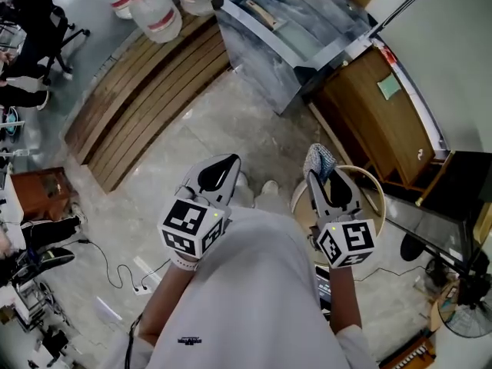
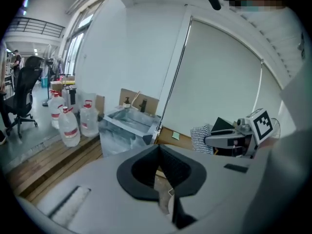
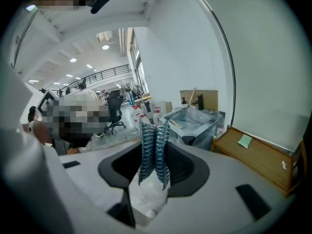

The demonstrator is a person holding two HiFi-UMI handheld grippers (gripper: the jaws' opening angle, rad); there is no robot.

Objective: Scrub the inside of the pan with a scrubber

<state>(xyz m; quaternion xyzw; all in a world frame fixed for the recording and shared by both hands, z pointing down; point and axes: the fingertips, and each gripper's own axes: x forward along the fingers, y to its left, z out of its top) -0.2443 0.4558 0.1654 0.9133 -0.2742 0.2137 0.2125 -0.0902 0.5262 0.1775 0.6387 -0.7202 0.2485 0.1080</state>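
A blue-and-white knitted scrubber (image 1: 319, 160) sticks out past the tips of my right gripper (image 1: 317, 175), which is shut on it; in the right gripper view the scrubber (image 3: 147, 152) stands folded between the jaws of that gripper (image 3: 154, 143). My left gripper (image 1: 223, 166) is held at waist height to the left, shut and holding nothing, as the left gripper view (image 2: 157, 152) also shows. A round light-rimmed object (image 1: 377, 184) lies on the floor below the right gripper; I cannot tell whether it is the pan.
A steel sink unit (image 1: 296, 29) stands ahead, with a low wooden cabinet (image 1: 384, 121) to its right along the white wall. Several water bottles (image 1: 154, 10) stand on a slatted wooden platform (image 1: 146, 91) at the left. Cables (image 1: 123, 275) trail on the floor.
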